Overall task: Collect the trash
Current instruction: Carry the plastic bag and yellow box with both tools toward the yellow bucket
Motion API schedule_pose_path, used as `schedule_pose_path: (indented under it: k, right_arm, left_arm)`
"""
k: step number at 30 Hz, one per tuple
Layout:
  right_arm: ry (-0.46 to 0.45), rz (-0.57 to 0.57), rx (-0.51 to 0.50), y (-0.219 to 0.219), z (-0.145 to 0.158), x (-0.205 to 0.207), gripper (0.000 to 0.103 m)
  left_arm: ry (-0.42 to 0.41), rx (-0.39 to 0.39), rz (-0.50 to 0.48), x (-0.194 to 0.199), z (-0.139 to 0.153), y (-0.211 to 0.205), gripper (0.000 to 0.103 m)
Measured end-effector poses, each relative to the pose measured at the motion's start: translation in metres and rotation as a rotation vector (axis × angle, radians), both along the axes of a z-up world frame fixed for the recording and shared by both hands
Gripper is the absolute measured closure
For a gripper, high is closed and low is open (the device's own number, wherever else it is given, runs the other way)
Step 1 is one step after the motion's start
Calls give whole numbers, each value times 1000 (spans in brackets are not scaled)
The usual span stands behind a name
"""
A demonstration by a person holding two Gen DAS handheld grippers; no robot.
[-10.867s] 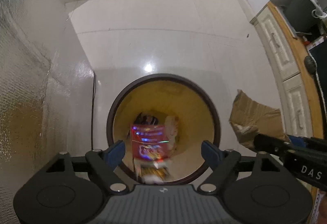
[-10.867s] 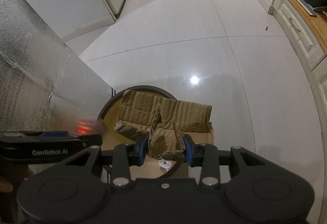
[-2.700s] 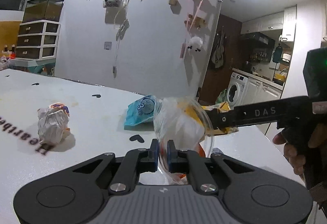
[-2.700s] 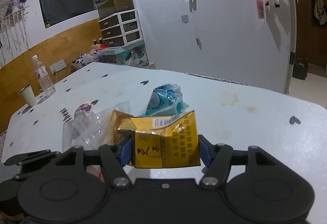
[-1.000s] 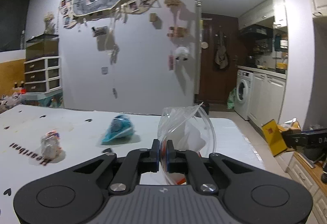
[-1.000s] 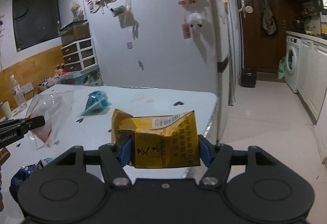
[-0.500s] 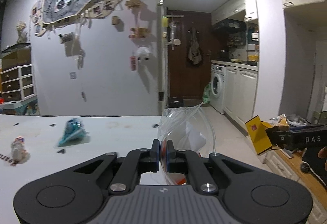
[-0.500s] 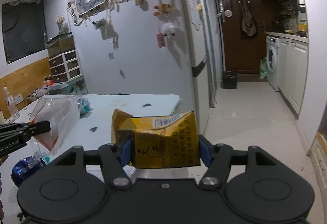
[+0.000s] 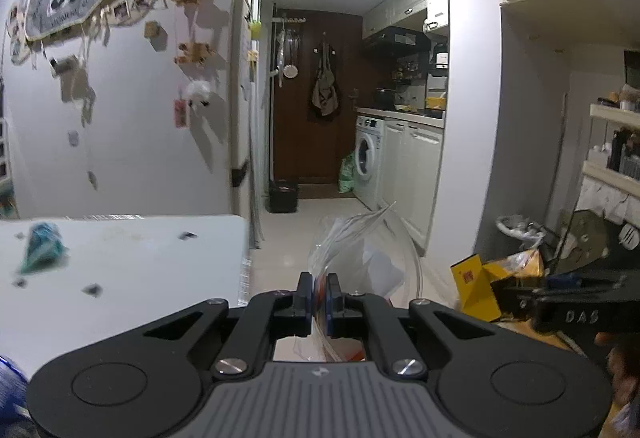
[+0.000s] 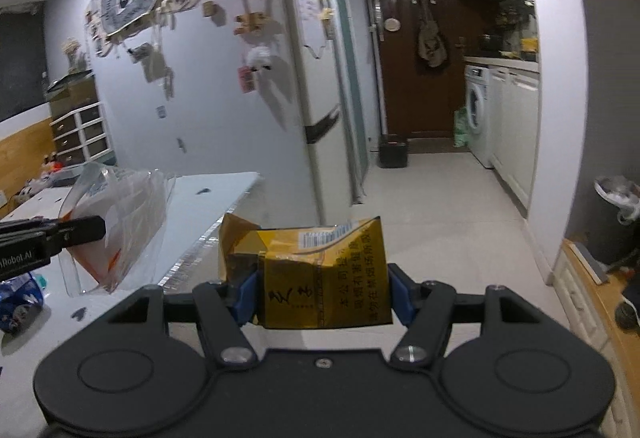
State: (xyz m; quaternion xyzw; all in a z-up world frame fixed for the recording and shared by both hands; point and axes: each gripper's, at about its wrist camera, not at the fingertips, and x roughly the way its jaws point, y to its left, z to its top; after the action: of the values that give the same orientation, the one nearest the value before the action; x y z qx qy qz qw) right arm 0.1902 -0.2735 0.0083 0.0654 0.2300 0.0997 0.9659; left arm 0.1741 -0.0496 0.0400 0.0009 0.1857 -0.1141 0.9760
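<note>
The crumpled clear plastic bag [image 9: 356, 258] with an orange patch near its bottom is pinched in your left gripper [image 9: 319, 294], whose blue pads are clamped tight on the thin film. The bag hangs in the air past the corner of the white table [image 9: 132, 258]. Your right gripper [image 10: 322, 292] grasps the yellow cardboard carton [image 10: 320, 278] with black printed characters across its width, held above the pale tiled floor [image 10: 432, 194]. A crumpled teal wrapper [image 9: 42, 248] lies on the table. A white washing machine [image 10: 476, 114] stands down the corridor.
</note>
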Motion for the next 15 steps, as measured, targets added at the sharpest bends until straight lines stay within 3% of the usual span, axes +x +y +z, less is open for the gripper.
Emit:
schedule_pose_path:
  k: [9,15]
  right_arm:
    - [72,-94,41,-36,-51,7,37]
    - [162,-125,52,-47,-91,26,37]
  left_arm:
    - [133,-53,-61,29,-50,-49,97]
    - [249,-35,-76,62,-91,-72,97]
